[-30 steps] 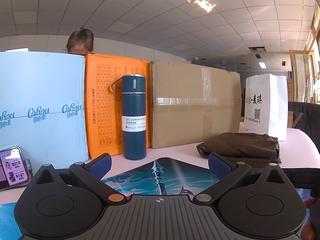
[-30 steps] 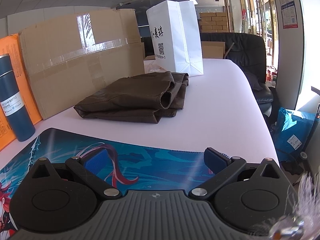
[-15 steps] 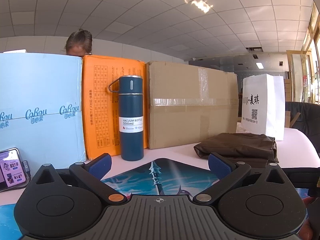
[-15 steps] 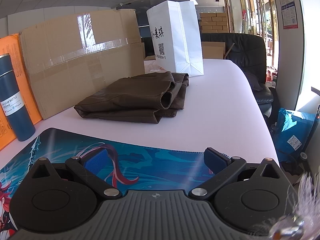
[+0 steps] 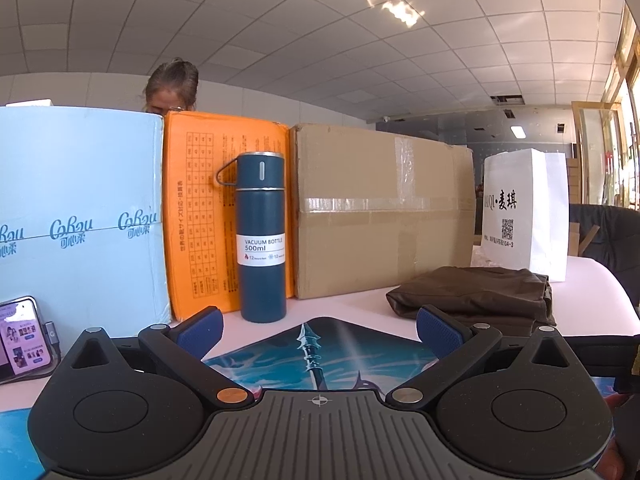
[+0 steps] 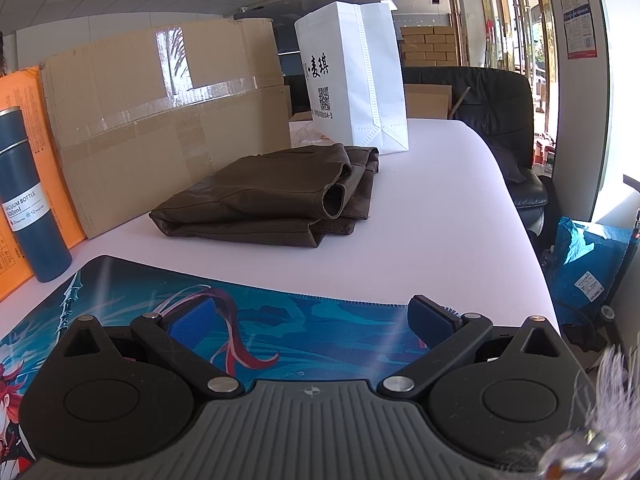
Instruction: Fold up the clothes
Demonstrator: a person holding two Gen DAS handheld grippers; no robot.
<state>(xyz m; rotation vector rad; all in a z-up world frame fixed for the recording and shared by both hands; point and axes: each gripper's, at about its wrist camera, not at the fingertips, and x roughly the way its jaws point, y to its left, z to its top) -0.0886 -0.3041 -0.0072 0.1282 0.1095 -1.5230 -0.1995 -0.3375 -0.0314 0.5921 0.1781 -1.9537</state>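
A folded dark brown garment [image 6: 272, 204] lies on the white table [image 6: 440, 216] in front of the cardboard box; it also shows at the right of the left wrist view [image 5: 476, 292]. My left gripper [image 5: 318, 326] is open and empty, low over the blue printed mat [image 5: 320, 348], with the garment ahead to its right. My right gripper [image 6: 316, 318] is open and empty over the mat [image 6: 304, 320], well short of the garment.
A blue vacuum bottle [image 5: 262, 236] stands behind the mat. A light blue box [image 5: 80, 208], an orange box [image 5: 200, 208] and a cardboard box [image 5: 380, 216] line the back. A white paper bag [image 6: 356, 80] stands beyond the garment. A phone [image 5: 24, 336] leans at left. A black chair [image 6: 512, 120] stands past the table's edge.
The left wrist view has shifted slightly, so the bottle and boxes sit a little further left. The right gripper and the garment have not moved. Both grippers stay open.
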